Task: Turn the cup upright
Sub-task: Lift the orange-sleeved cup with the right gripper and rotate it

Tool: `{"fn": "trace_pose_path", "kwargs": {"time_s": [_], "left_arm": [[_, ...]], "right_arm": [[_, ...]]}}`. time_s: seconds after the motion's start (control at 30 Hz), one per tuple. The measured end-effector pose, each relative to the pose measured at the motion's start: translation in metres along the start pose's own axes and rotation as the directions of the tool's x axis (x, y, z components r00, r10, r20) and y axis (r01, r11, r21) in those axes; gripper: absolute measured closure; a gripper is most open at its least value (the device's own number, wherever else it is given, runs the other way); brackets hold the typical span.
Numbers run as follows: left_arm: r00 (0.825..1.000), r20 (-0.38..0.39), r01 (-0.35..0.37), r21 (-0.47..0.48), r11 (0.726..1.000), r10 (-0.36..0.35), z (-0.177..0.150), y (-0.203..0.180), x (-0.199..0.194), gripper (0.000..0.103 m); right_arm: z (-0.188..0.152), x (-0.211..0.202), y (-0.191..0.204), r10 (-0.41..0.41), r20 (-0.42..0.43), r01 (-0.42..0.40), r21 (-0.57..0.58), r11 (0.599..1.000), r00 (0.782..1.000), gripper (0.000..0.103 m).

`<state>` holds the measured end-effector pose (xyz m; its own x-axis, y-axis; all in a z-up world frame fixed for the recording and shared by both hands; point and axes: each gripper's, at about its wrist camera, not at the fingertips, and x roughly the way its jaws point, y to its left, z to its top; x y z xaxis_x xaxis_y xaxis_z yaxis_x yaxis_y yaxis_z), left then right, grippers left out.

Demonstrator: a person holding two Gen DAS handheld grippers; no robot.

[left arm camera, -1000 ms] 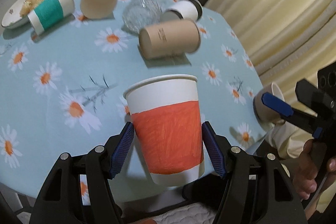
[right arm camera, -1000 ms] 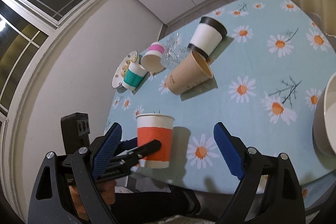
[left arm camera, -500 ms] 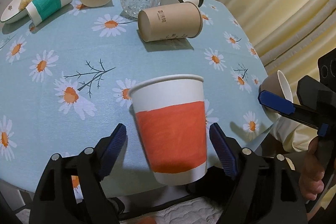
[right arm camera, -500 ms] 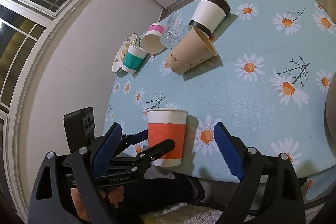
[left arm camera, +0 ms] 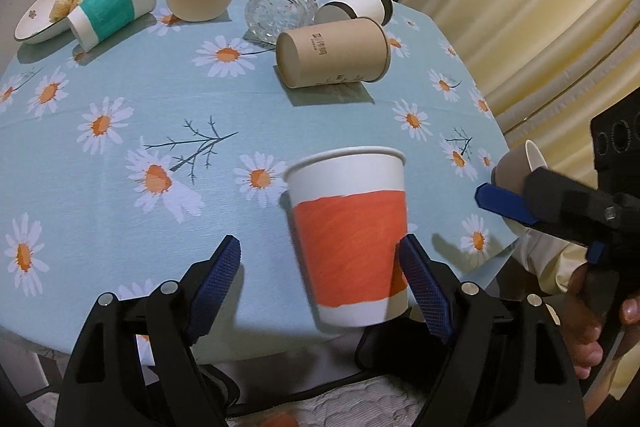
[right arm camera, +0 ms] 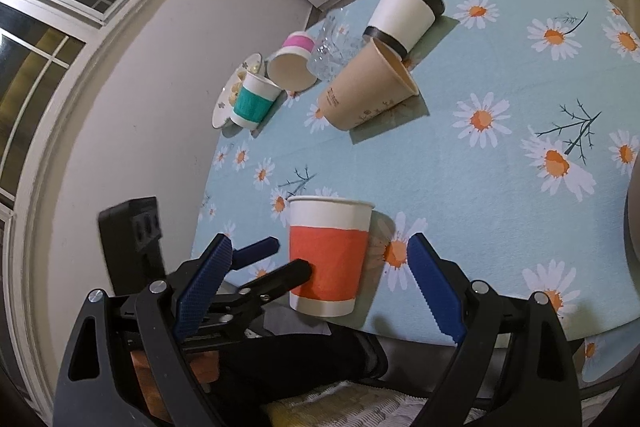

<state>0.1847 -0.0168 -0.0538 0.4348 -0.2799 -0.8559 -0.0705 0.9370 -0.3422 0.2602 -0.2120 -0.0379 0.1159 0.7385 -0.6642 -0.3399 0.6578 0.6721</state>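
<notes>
Orange cup (left arm camera: 349, 235) upright, mouth up, near edge of table (left arm camera: 120, 155), w/ white rim & base, no print legible. L gripper (left arm camera: 320, 279) spread wide; its right pad sits at cup's side, left pad well apart. R gripper (right arm camera: 320, 283) wide too, holding nothing. Far side: brown cup (left arm camera: 334, 53) on its side w/ small dark print, too small to read; teal cup (left arm camera: 108, 7) leans on plate (left arm camera: 36, 23).

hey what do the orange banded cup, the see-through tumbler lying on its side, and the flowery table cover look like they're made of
Orange-banded white cup: apparently paper, matte, with a rolled rim; the band looks coloured on, streaky.
Clear tumbler on its side: probably glass, glossy and textured, with bright glints; hard plastic can't be excluded.
Light blue daisy-print table cover: looks like woven cloth, matte, with a fine weave texture and fold creases; coated fabric is possible.
</notes>
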Motion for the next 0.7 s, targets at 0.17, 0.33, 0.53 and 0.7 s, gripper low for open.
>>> {"fn": "trace_pose_path", "kwargs": {"time_s": [0.17,0.33,0.53,0.7], "left_arm": [[1.000,0.012,-0.003,-0.008,1.000,0.003,-0.004,0.003,-0.009,0.024],[1.000,0.026,0.001,-0.023,1.000,0.000,-0.007,0.011,-0.019,0.024],[0.999,0.054,0.009,-0.058,0.998,-0.006,-0.019,0.028,-0.037,0.024],[0.997,0.070,0.020,-0.087,0.996,-0.014,-0.036,0.042,-0.047,0.024]], "right_arm": [[-0.002,0.009,-0.002,0.009,-0.038,-0.009,0.013,1.000,0.999,0.014],[-0.002,0.012,-0.002,0.003,-0.044,-0.003,0.013,1.000,0.999,0.014],[-0.002,0.024,-0.002,-0.025,-0.082,0.025,0.003,1.000,0.996,0.014],[-0.001,0.042,0.001,-0.067,-0.125,0.065,-0.025,0.998,0.990,0.016]]}}
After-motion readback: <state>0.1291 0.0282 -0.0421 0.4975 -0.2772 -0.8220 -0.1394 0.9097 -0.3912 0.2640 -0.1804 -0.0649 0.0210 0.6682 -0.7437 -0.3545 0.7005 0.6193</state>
